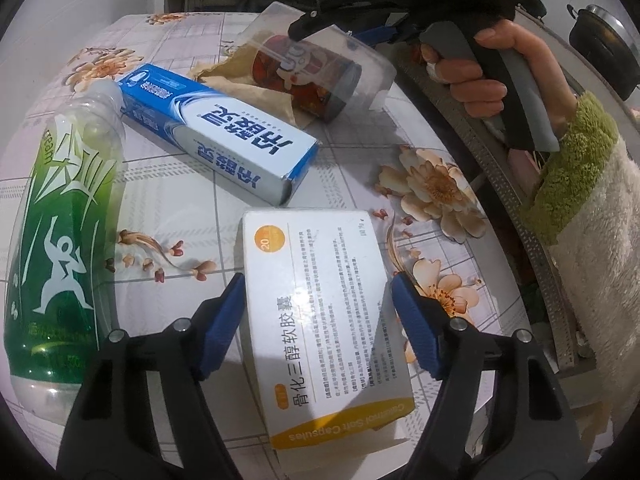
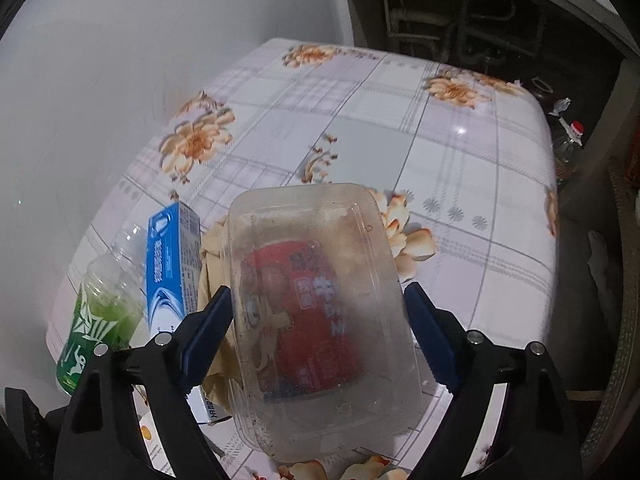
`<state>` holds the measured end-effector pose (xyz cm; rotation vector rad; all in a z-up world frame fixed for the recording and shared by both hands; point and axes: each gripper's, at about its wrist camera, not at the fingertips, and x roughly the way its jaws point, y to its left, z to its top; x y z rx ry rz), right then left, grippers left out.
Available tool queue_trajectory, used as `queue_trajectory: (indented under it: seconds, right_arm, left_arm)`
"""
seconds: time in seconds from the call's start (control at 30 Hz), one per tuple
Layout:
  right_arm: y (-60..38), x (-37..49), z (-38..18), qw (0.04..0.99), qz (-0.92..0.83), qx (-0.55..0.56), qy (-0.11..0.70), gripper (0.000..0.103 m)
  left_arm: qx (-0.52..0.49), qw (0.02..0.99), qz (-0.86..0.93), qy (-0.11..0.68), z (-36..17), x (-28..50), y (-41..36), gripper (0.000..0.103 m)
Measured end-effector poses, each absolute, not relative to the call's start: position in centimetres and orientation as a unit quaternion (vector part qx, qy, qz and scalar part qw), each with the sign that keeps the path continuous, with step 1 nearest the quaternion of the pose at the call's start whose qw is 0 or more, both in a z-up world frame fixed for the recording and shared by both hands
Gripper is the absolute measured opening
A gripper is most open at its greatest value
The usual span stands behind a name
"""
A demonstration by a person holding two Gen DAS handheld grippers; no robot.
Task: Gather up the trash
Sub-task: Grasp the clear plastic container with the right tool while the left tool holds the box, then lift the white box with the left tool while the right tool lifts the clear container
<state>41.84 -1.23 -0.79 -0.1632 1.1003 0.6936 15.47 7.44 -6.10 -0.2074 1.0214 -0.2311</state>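
Straddling the white medicine box point(image 1: 320, 312) near us w/ the left gripper point(image 1: 318, 316), jaws apart, pads not yet pressing. Right gripper point(image 2: 318, 336), also apart, bracketed the clear plastic tub point(image 2: 320, 300) over the red can point(image 2: 308, 312) farther back. We judged the thin tub might buckle & slip out, dropping the can.

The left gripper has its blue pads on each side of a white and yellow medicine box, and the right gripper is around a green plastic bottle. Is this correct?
Not quite. The right gripper is around a clear plastic container over a red can, as the right wrist view shows.
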Motion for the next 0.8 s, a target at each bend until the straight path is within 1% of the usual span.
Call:
queue_trajectory:
  seconds: [0.2,0.4,0.8]
  right_arm:
    - [-3.0,41.4,1.0,0.811,0.318,-0.043,0.489,0.083]
    - [-5.6,39.2,2.7,0.829,0.314,-0.004,0.463,0.083]
    - [-11.8,31.7,2.3,0.849,0.245,0.079,0.461,0.083]
  left_arm:
    - [-0.103,0.867,-0.113,0.474,-5.4,15.2,7.7,0.069]
    - [-0.11,0.871,-0.12,0.463,-4.8,14.9,7.8,0.069]
    - [-0.103,0.876,-0.124,0.454,-4.4,14.5,7.1,0.069]
